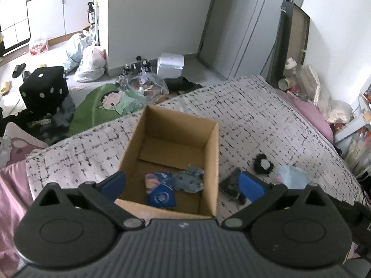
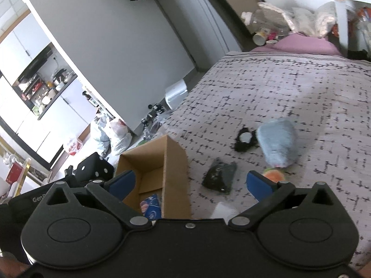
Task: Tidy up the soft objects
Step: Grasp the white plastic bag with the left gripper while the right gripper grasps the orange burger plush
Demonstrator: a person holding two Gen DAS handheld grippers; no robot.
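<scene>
An open cardboard box (image 1: 208,153) stands on the patterned bedspread (image 1: 266,115); it also shows in the right wrist view (image 2: 176,162). Inside lie a blue and pink soft item (image 1: 160,190) and a grey-blue plush (image 1: 189,179). My left gripper (image 1: 183,185) is open and empty above the box's near edge. On the bed right of the box lie a dark soft item (image 2: 219,177), a black fluffy ring (image 2: 245,139), a light blue plush (image 2: 277,142) and an orange-green piece (image 2: 274,175). My right gripper (image 2: 192,183) is open and empty, above the box's right wall.
The bed's edge drops to a cluttered floor with a green mat (image 1: 102,108), a black dice-patterned cube (image 1: 45,88), plastic bags (image 1: 90,62) and a white box (image 1: 170,63). Pink bedding and bottles (image 2: 301,39) lie at the bed's far end.
</scene>
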